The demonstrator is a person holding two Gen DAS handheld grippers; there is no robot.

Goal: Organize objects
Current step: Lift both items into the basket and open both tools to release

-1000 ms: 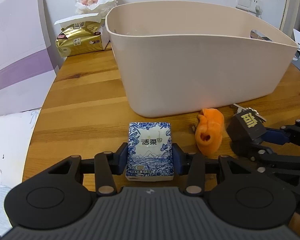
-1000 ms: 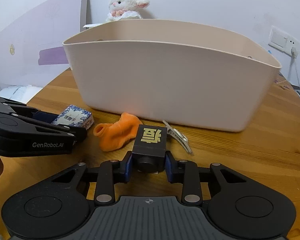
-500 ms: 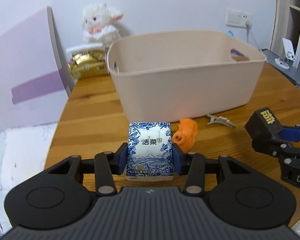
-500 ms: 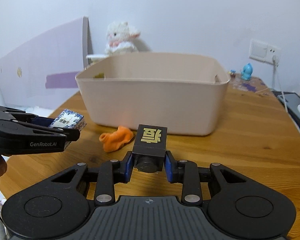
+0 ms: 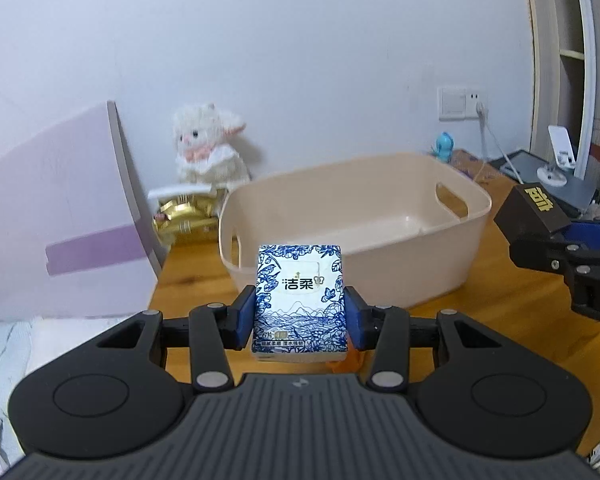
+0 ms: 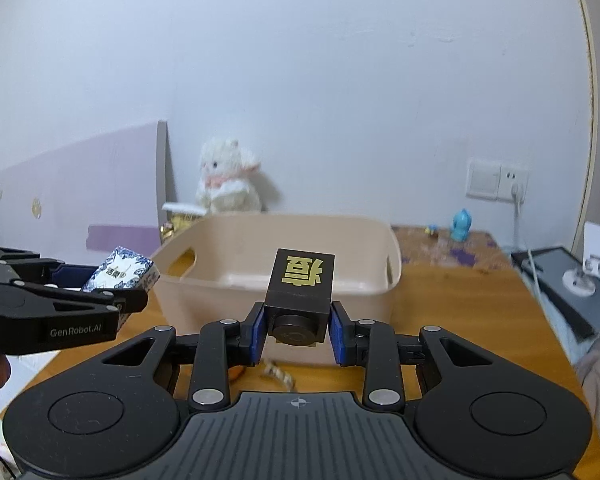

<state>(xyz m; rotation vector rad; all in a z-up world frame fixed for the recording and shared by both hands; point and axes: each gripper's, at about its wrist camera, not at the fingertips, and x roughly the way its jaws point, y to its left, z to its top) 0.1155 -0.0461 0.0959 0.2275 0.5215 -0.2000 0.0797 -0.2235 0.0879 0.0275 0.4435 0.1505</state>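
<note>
my left gripper (image 5: 300, 316) clamps tissue pack (image 5: 299, 300) | my right gripper (image 6: 298, 330) clamps black cube (image 6: 302, 286) | beige bin (image 6: 374, 236) lies ahead, below both; cube centred on opening

The right gripper (image 6: 298, 330) clamps a dark box (image 6: 300, 296) with a gold character on top between its blue pads (image 6: 257, 334), held above a wooden table (image 6: 460, 304) in front of a beige tub (image 6: 284, 256). At left, the left gripper (image 6: 112, 296) grips a blue-and-white tissue pack (image 6: 122, 272) just beside the tub's near corner. Behind the tub a white plush toy (image 6: 228, 180) sits against the wall, a small blue figure (image 6: 460, 225) stands by a wall socket (image 6: 496, 180), and a hair clip (image 6: 278, 374) lies on the table under the box.
</note>
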